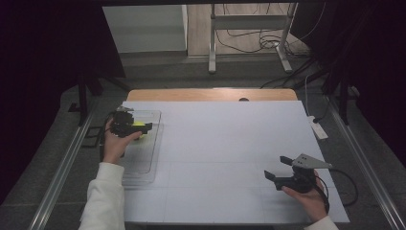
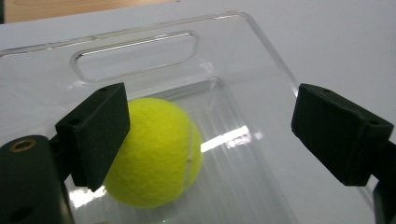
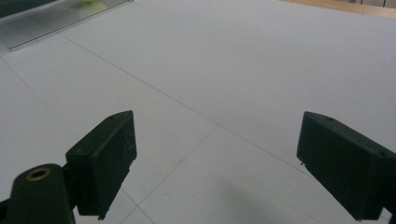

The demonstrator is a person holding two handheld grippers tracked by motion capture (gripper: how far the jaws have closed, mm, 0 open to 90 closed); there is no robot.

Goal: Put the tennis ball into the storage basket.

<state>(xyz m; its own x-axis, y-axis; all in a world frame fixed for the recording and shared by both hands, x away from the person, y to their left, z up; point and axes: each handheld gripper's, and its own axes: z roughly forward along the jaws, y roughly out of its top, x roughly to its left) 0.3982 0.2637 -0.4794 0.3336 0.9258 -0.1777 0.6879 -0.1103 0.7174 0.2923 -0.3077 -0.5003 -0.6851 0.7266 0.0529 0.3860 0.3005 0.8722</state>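
The left tool (image 2: pixel 210 135) hangs over the clear plastic tray (image 2: pixel 261 60) at the left side of the counter (image 1: pixel 225 143), its jaws spread wide and holding nothing. The yellow tennis ball (image 2: pixel 156 154) lies in the tray, tucked close against the jaw on the left of the left gripper view and well short of the other one. So the ball sits off-centre in the opening, and I judge the tool would need to slide toward that side before any squeeze could catch it squarely. A ball has no long axis, so the angle of approach matters little.

The right tool (image 1: pixel 280 167) is far off, near the counter's right front corner, jaws equally wide and empty over bare white surface, so the left hand (image 1: pixel 115 143) is plainly the nearer one.

The ball's lower left is hidden behind the near jaw, and I cannot tell whether that jaw touches it. From above, the ball is a small yellow patch half covered by the tool.
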